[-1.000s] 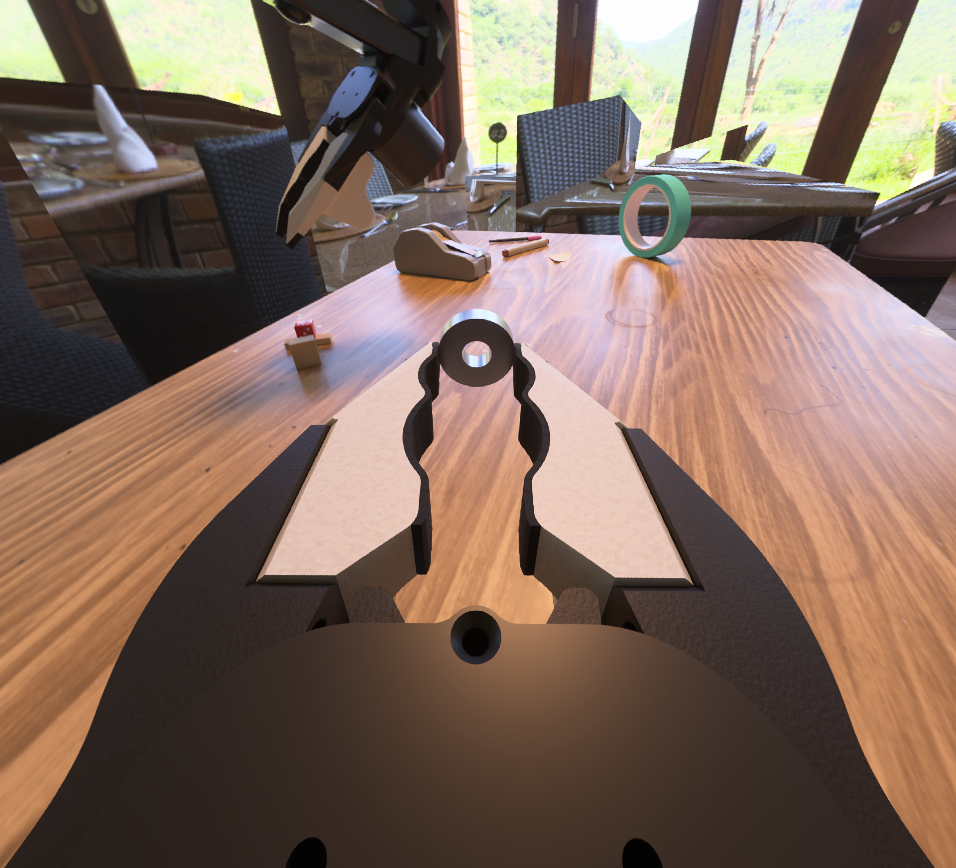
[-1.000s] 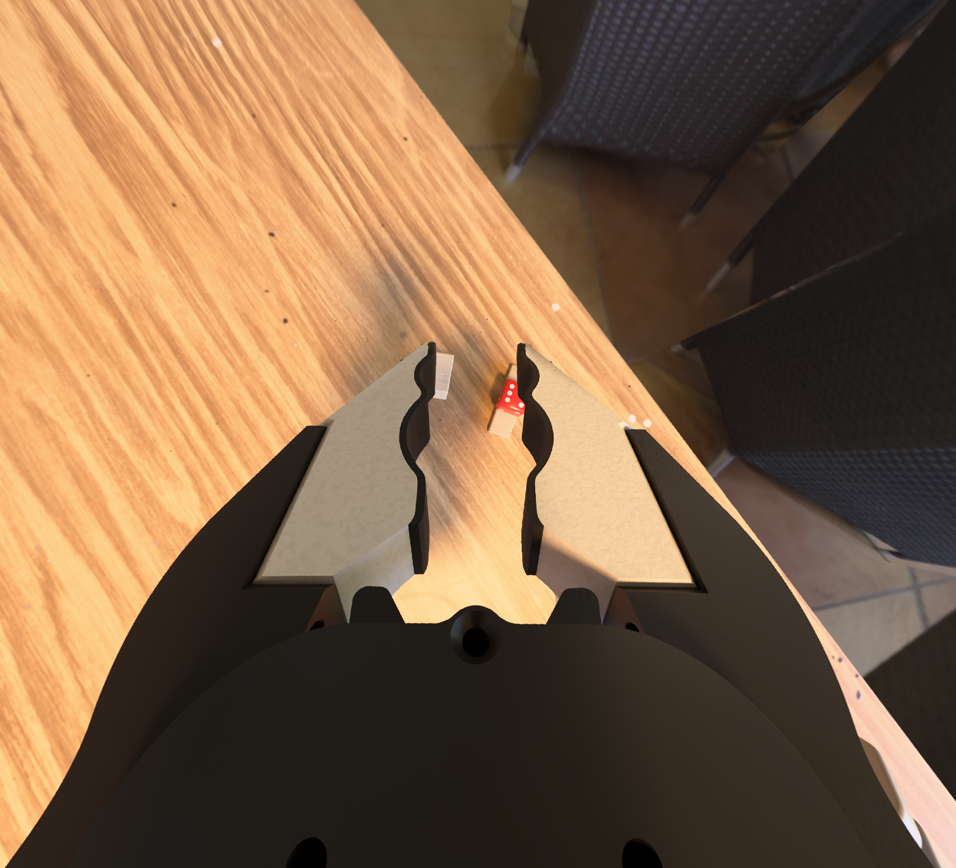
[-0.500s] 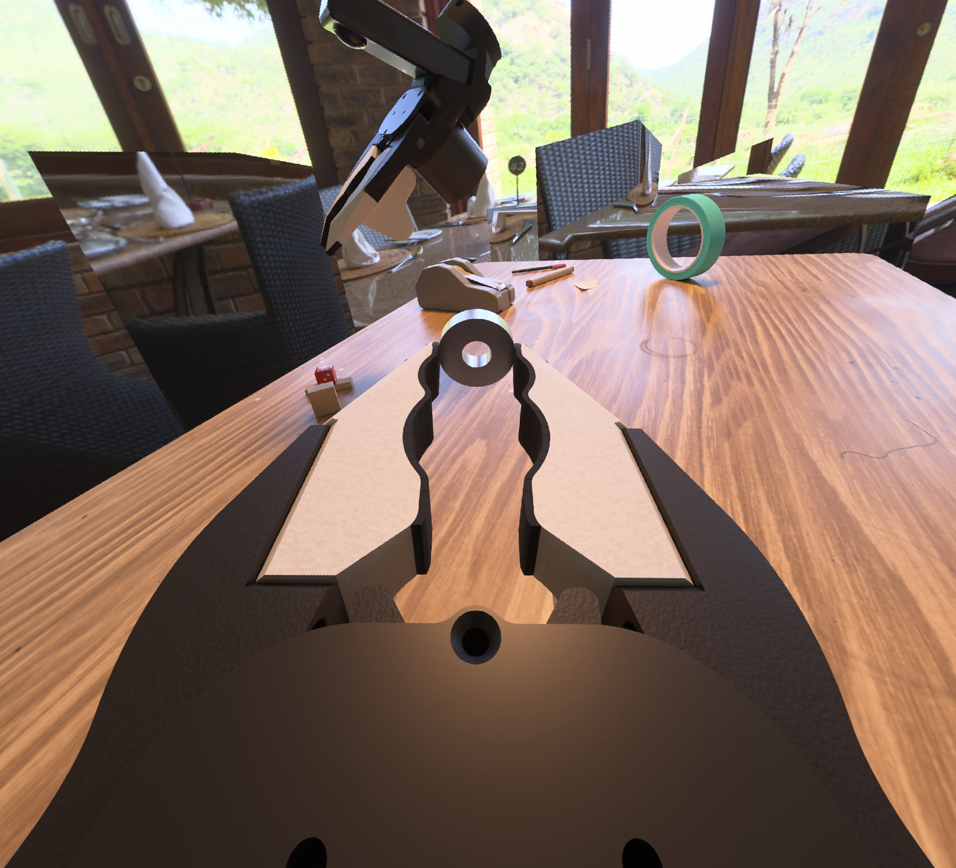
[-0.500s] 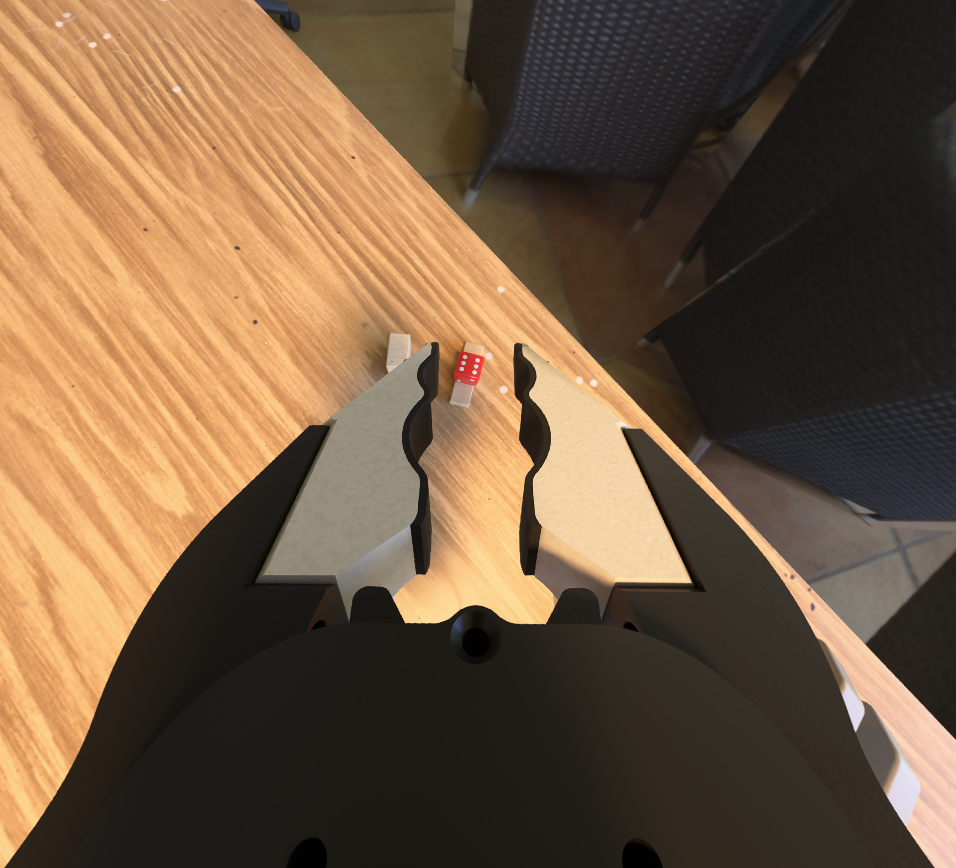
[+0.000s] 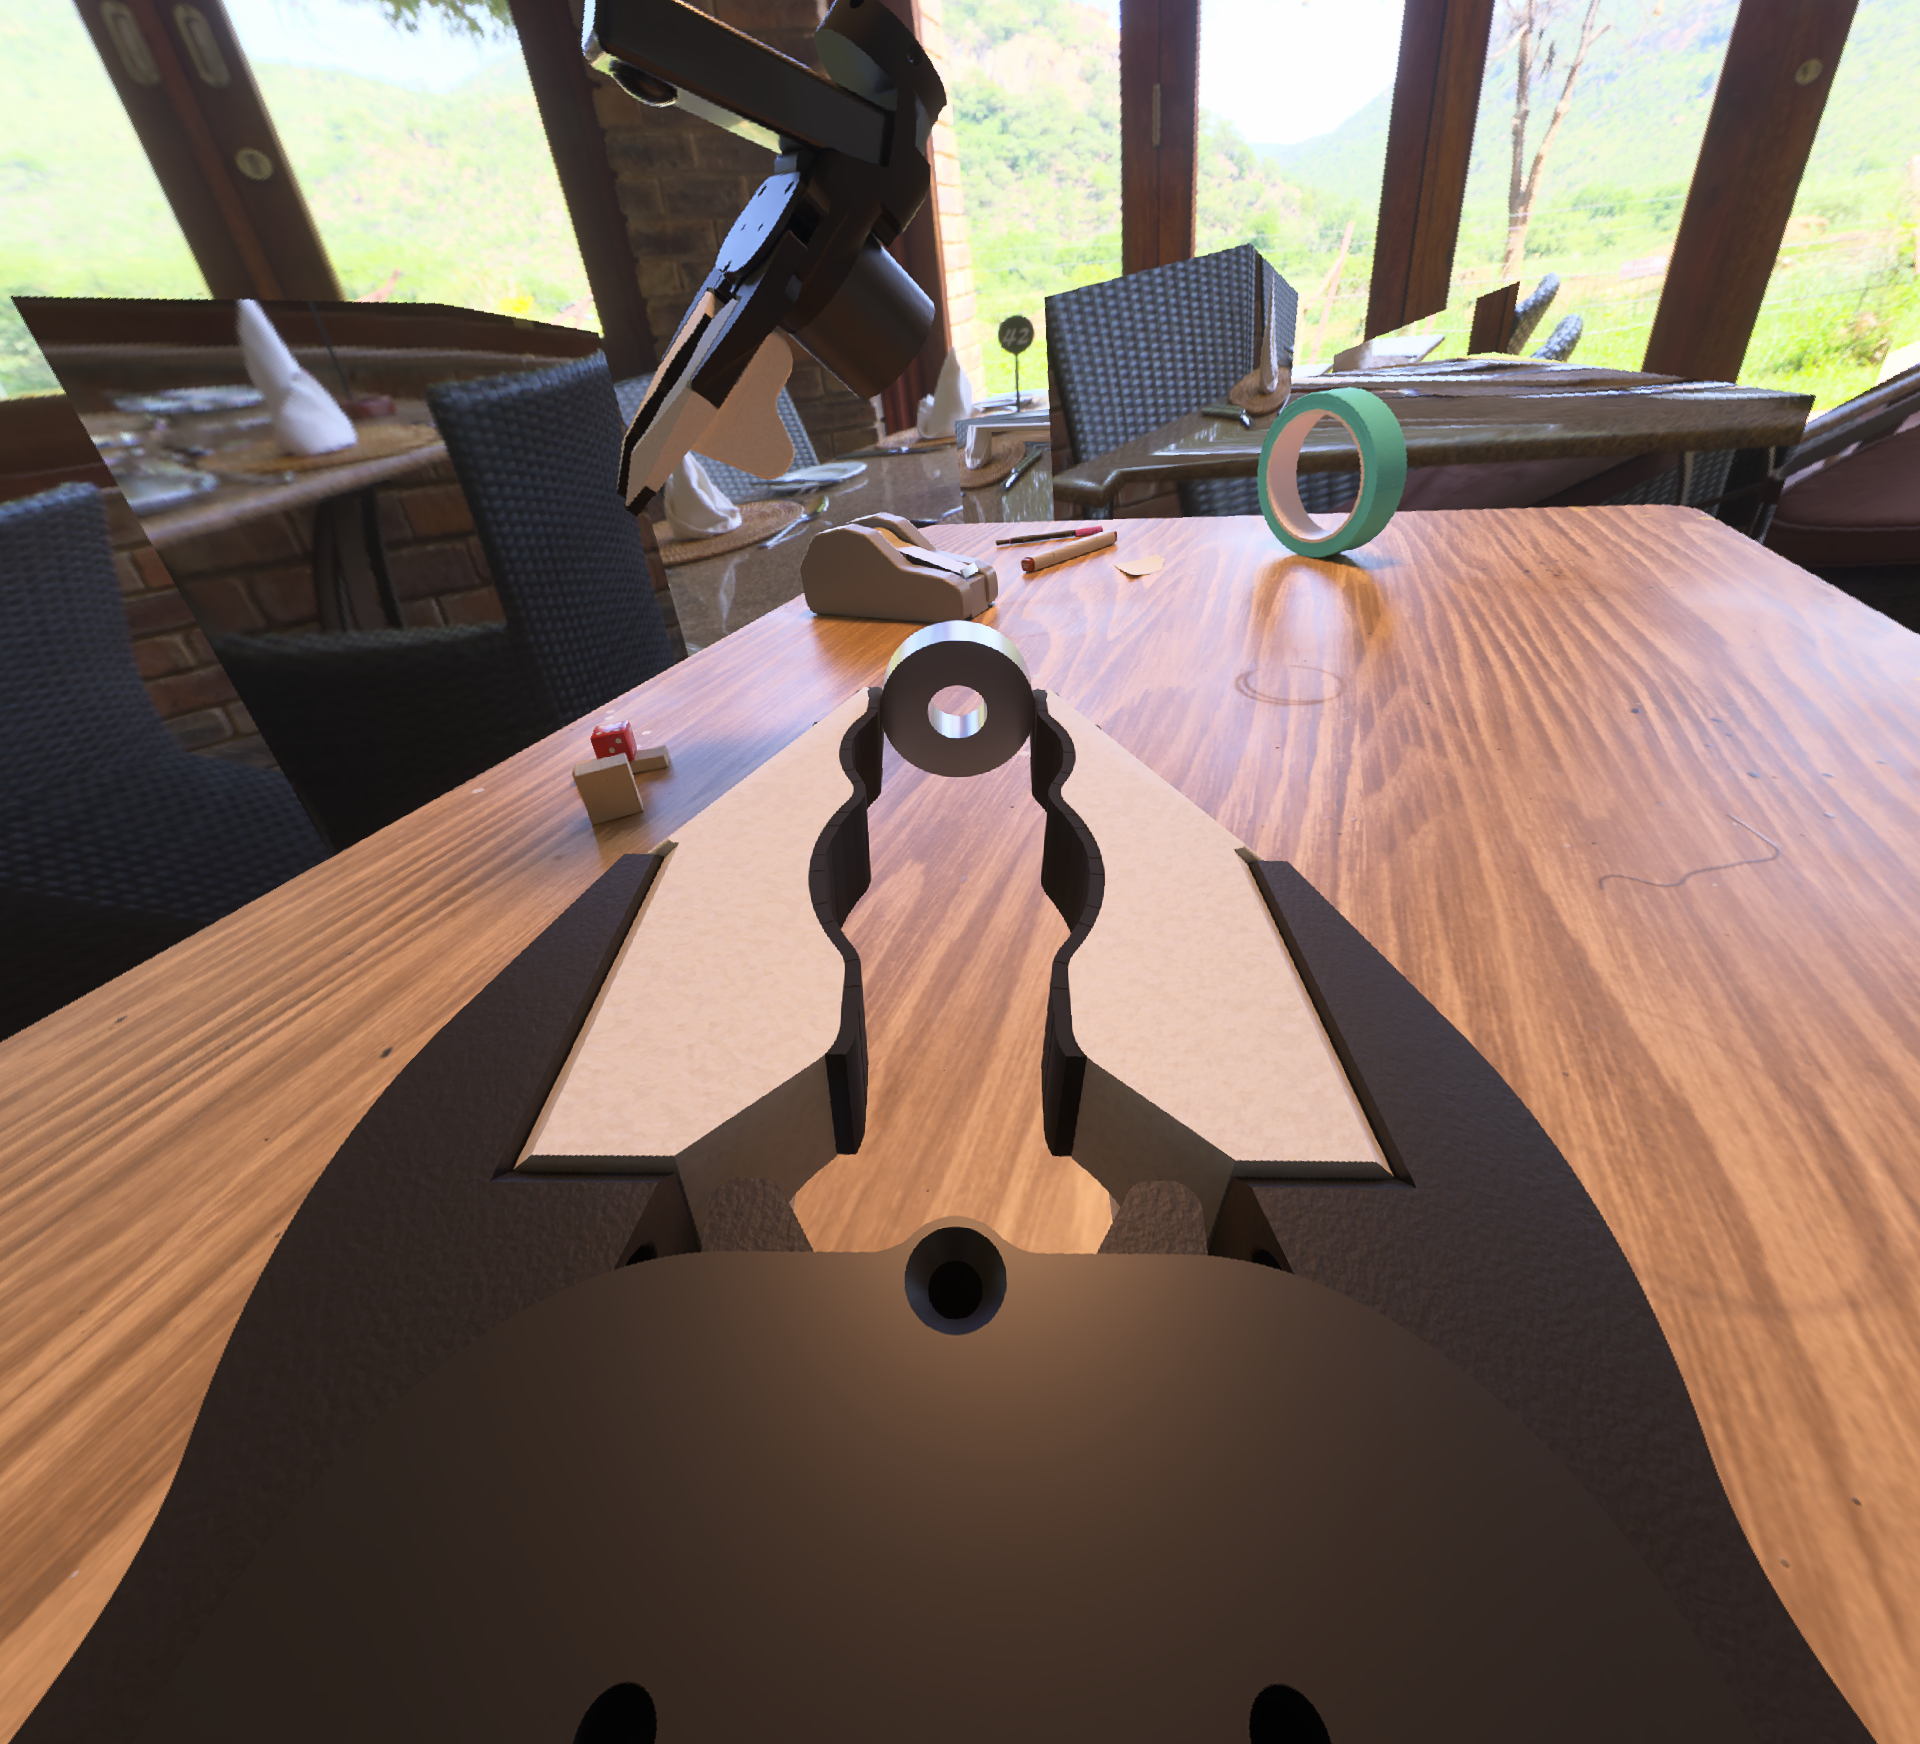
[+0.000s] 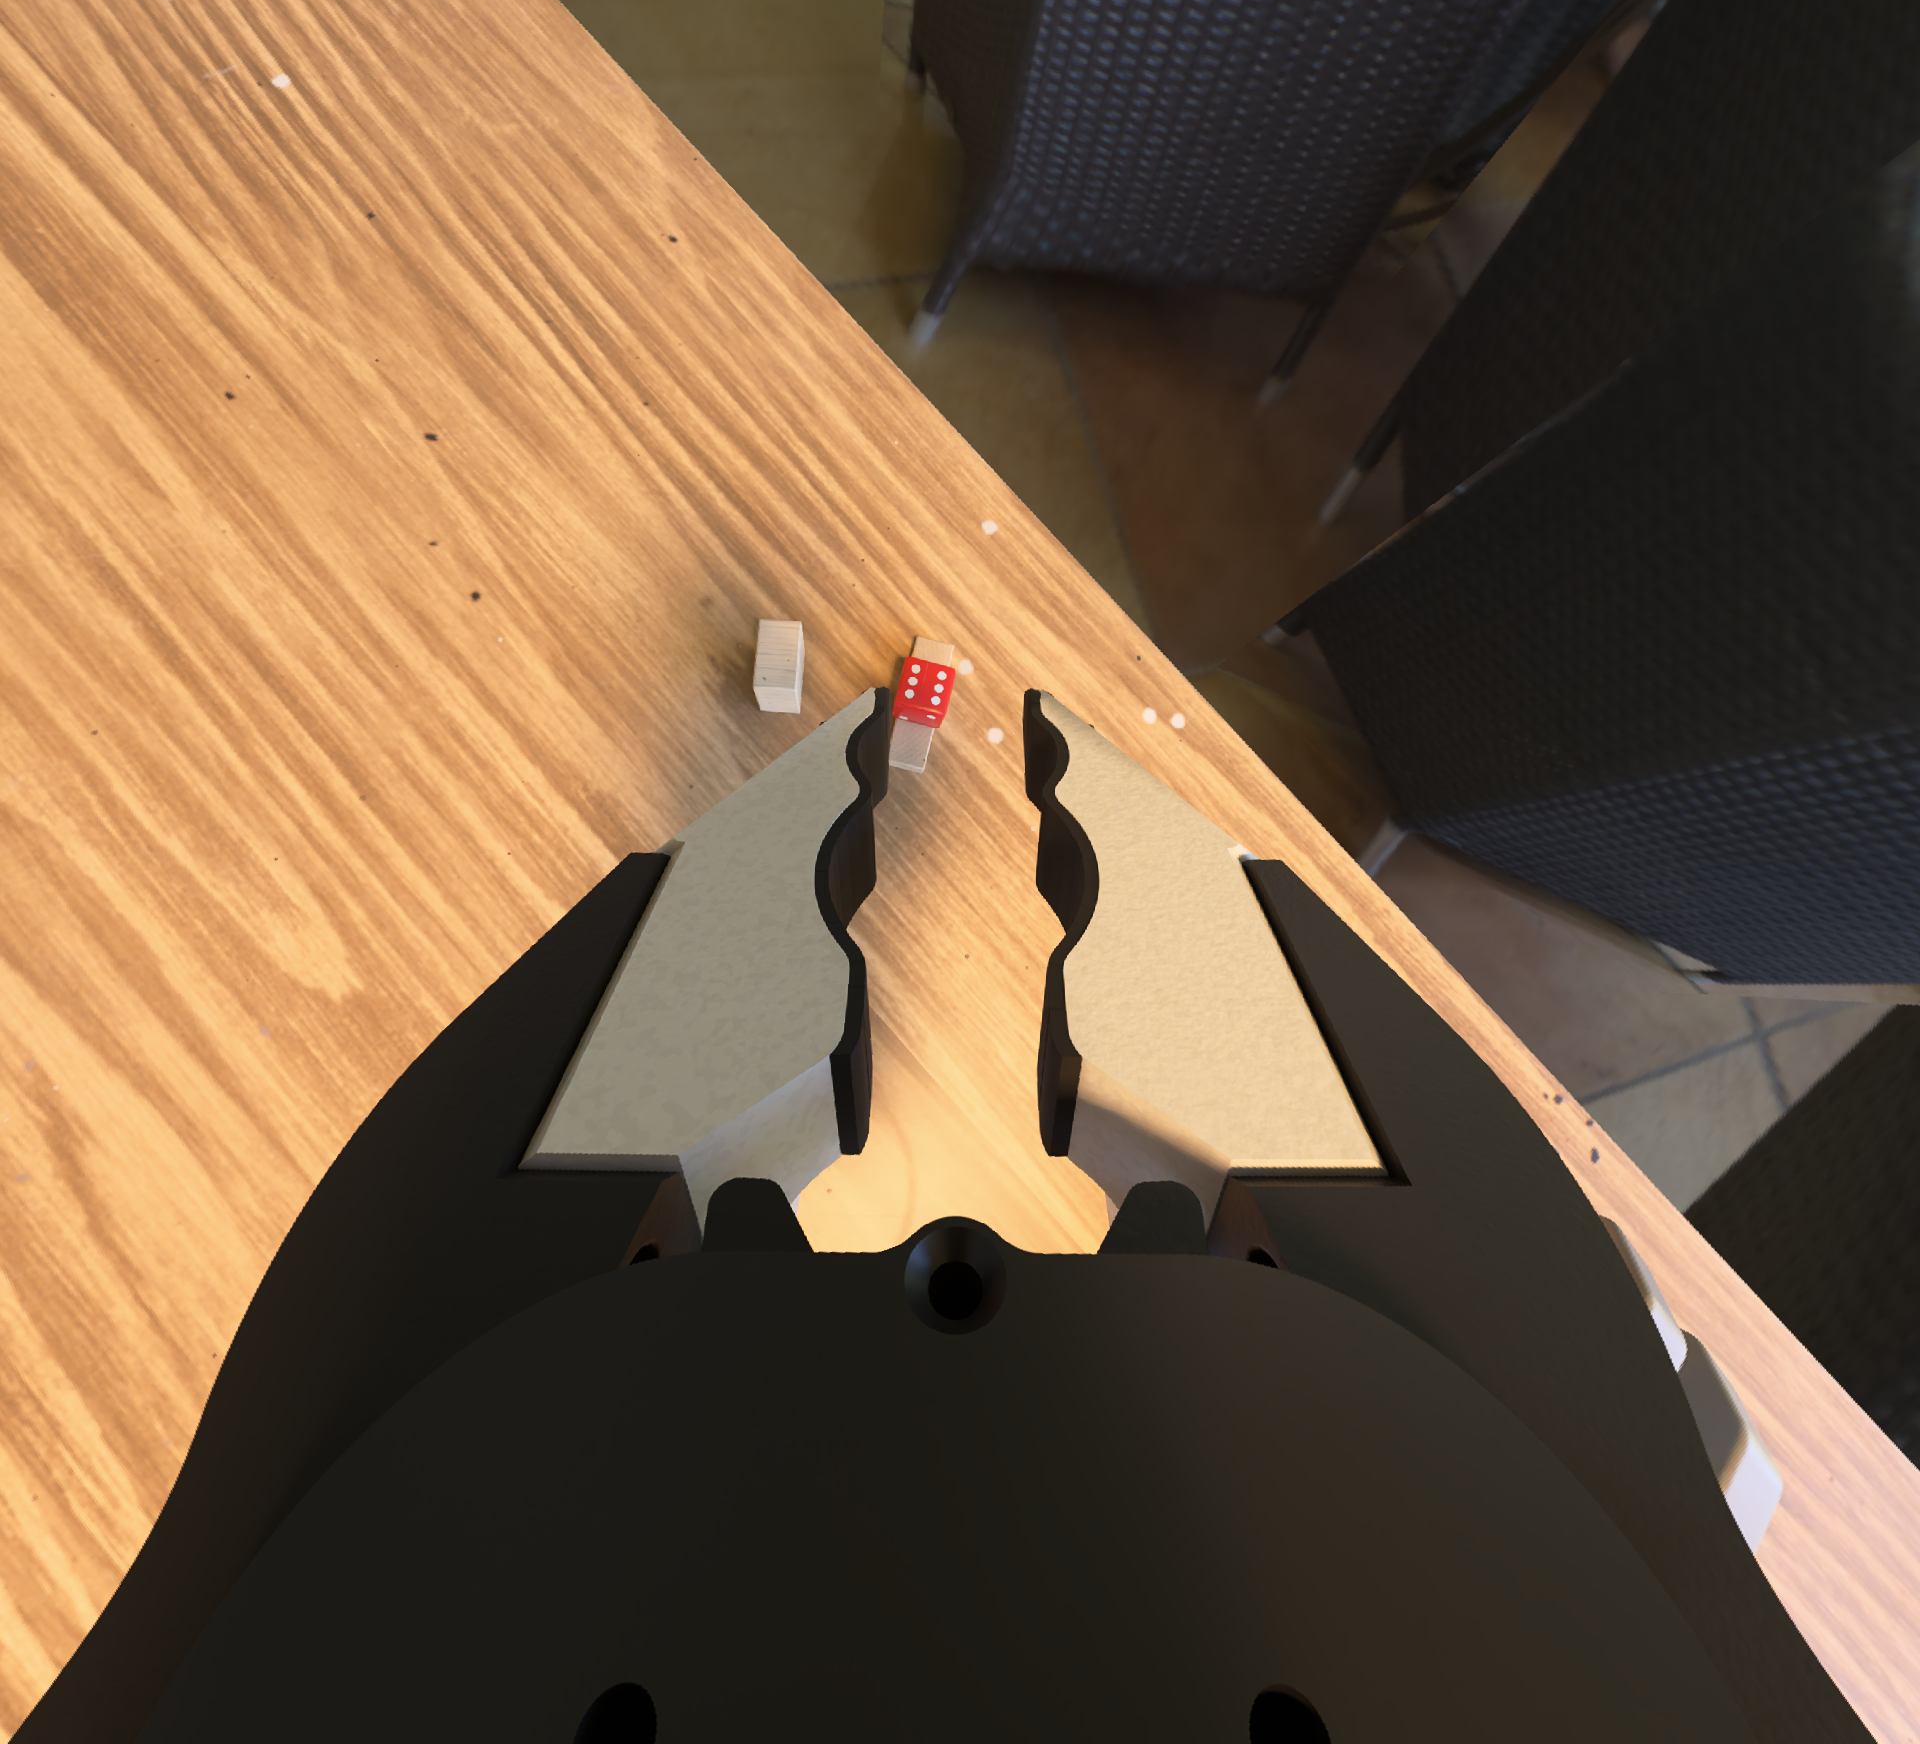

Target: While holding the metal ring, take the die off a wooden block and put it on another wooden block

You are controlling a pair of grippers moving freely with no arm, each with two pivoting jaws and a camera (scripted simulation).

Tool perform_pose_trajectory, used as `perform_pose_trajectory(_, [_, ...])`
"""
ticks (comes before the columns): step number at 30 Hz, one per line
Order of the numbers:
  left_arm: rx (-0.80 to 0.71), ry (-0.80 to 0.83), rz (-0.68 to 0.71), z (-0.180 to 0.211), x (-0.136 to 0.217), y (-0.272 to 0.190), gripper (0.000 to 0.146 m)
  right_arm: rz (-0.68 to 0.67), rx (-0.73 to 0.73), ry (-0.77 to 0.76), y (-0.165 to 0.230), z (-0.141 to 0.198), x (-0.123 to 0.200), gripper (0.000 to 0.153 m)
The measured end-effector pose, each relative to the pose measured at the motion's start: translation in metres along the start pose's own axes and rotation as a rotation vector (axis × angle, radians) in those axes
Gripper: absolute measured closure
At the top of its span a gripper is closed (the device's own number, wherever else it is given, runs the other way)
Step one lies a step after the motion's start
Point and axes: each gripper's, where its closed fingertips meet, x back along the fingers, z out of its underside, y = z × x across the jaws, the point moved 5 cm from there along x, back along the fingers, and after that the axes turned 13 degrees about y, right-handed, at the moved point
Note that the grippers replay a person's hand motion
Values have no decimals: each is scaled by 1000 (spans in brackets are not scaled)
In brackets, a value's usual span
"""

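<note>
1. Die (image 6: 924,691), red with white pips, is sitting on a long flat wooden block (image 6: 913,742) close to the edge of a wood-grain table (image 6: 364,447); a second, paler wooden block (image 6: 778,665) is standing just to its left, apart from it.
2. Dark wicker chairs (image 6: 1195,53) are lining the tiled floor beyond that edge, and tall timber-framed windows are opening onto green hills behind the table.
3. Right gripper (image 6: 953,707) is hovering above the table with its jaws spread and holding nothing; the die is showing just inside the left fingertip, left of the gap's middle.
4. Left gripper (image 5: 955,715) is pinching the metal ring (image 5: 956,712) between its fingertips above the tabletop, with the die and blocks lying to its far left.
5. Farther off, a tape dispenser (image 5: 896,570), two pens (image 5: 1062,544) and an upright roll of green tape (image 5: 1330,472) are resting near the far edge.
</note>
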Motion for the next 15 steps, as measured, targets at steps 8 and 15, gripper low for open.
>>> perform_pose_trajectory(8, [-2,2,-3,2,0,0,118,-3,1,15,-2,2,-1,127])
perform_pose_trajectory(15, [-19,19,-3,5,0,-1,118,-3,-16,3,-8,6,2,128])
